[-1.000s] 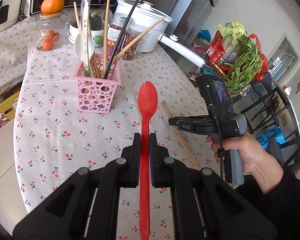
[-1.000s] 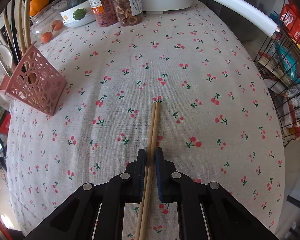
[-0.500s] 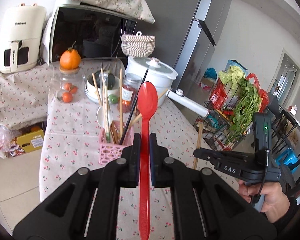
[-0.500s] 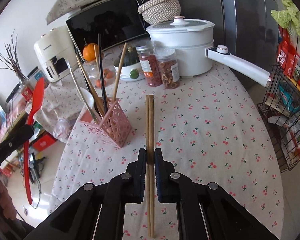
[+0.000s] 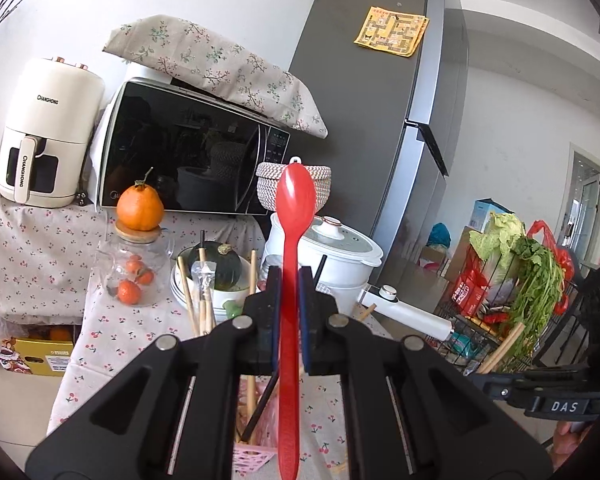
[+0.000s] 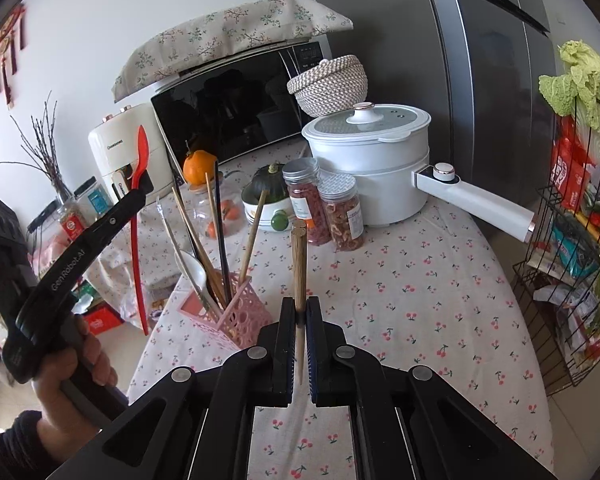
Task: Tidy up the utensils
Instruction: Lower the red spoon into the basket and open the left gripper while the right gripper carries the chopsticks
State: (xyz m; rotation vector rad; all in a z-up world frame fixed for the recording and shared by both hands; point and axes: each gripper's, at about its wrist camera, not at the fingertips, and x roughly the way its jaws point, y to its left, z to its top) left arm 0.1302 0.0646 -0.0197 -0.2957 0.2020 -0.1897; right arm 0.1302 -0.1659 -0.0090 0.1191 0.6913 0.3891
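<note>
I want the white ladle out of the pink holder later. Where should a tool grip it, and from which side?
Grip the white ladle on its slim handle, above the pink holder, coming from above on the left. The bowl sits low against the holder's rim among the chopsticks; the handle leans out leftward, clear of them.

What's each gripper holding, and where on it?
Left gripper: red spoon, clamped mid-handle. Right gripper: wooden chopsticks, clamped near the tapered tips.

Red spoon (image 5: 293, 264) upright between closed jaws, above pink holder (image 5: 249, 454).
</note>
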